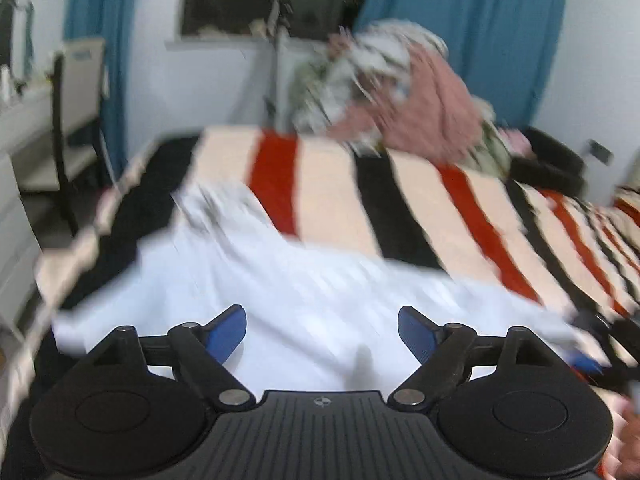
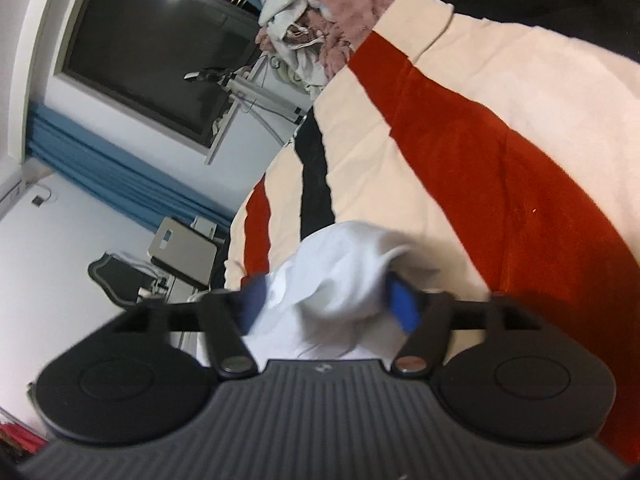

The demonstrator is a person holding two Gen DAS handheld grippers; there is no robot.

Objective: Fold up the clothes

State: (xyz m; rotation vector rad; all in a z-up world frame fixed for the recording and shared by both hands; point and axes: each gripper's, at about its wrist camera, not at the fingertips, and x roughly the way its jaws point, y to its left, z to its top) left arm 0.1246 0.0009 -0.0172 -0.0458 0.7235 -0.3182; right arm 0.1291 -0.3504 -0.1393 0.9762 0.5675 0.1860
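A: Lying across the lower middle of the left wrist view is the white garment (image 1: pixel 304 280); it looks thin and smooth, rumpled into soft folds and blurred, spread on a plush bedspread (image 1: pixel 332 196) of cream, red and black stripes.

B: And the left gripper (image 1: pixel 322 334)?

A: Its blue pads stand wide apart above the cloth with nothing pinched between them; the black ribbed body fills the bottom of the frame, pointing downward at the bed.

B: The other view?

A: That frame is rolled hard sideways, the window (image 2: pixel 148 52) at upper left; the right gripper (image 2: pixel 326 304) has its jaws spread too, and a bunched mound of the white garment (image 2: pixel 340 276) bulges up between the blue pads, touching both; whether they press it I cannot tell.

B: Any writing?

A: Only a small round emblem on each gripper body, unreadable; a fuzzy pink and grey clothes pile (image 1: pixel 404 92) sits upper centre, by teal curtains (image 1: pixel 472 36).
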